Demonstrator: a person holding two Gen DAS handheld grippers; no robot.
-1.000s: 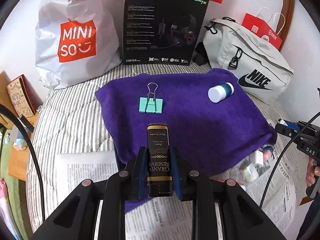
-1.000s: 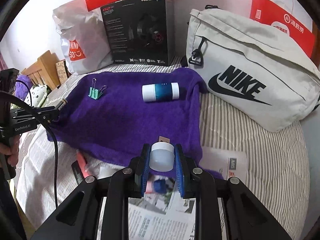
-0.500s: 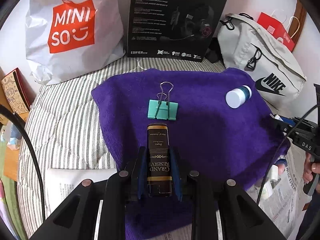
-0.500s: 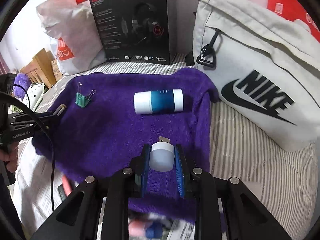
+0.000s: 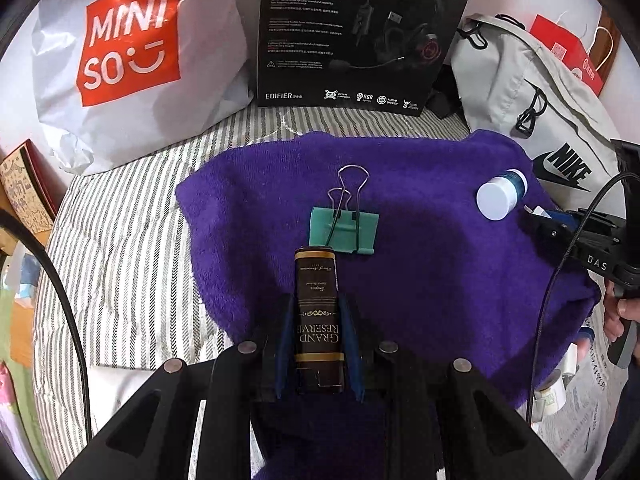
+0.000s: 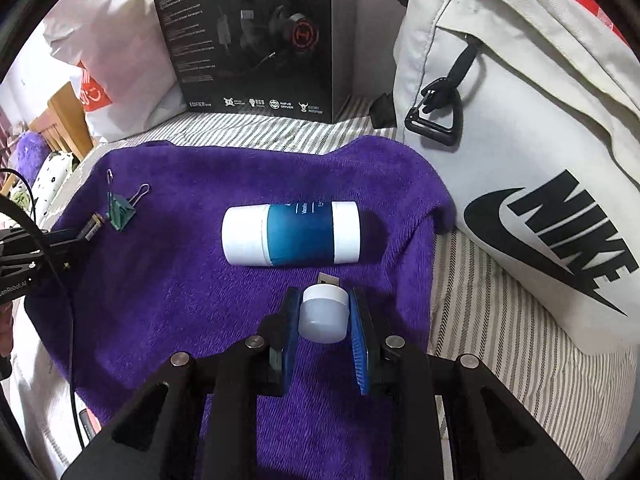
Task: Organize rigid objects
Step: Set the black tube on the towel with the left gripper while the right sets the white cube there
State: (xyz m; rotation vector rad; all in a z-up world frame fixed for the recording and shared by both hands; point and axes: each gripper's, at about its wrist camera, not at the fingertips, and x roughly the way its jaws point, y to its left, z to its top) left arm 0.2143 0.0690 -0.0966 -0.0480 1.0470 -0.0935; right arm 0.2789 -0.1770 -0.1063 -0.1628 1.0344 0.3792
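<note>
My left gripper [image 5: 318, 312] is shut on a dark box marked "Grand Reserve" [image 5: 317, 312], held over the purple towel [image 5: 432, 280] just short of a green binder clip [image 5: 344, 230]. My right gripper [image 6: 325, 312] is shut on a small white jar-like object [image 6: 323, 312] over the towel [image 6: 180, 280], just short of a white and blue bottle [image 6: 291, 234] that lies on its side. The bottle [image 5: 500, 196] also shows at the right in the left wrist view. The clip [image 6: 120, 210] lies at the far left of the towel in the right wrist view.
A Miniso bag [image 5: 128, 52], a black headset box [image 5: 360, 32] and a grey Nike bag [image 6: 520, 140] stand along the back of the striped bed [image 5: 120, 240]. Newspaper with small items [image 5: 560, 396] lies at the towel's right edge. A wooden shelf [image 5: 20, 208] is left.
Both grippers have moved forward over the towel with their objects. The left one has closed on the binder clip, the right one on the bottle.
</note>
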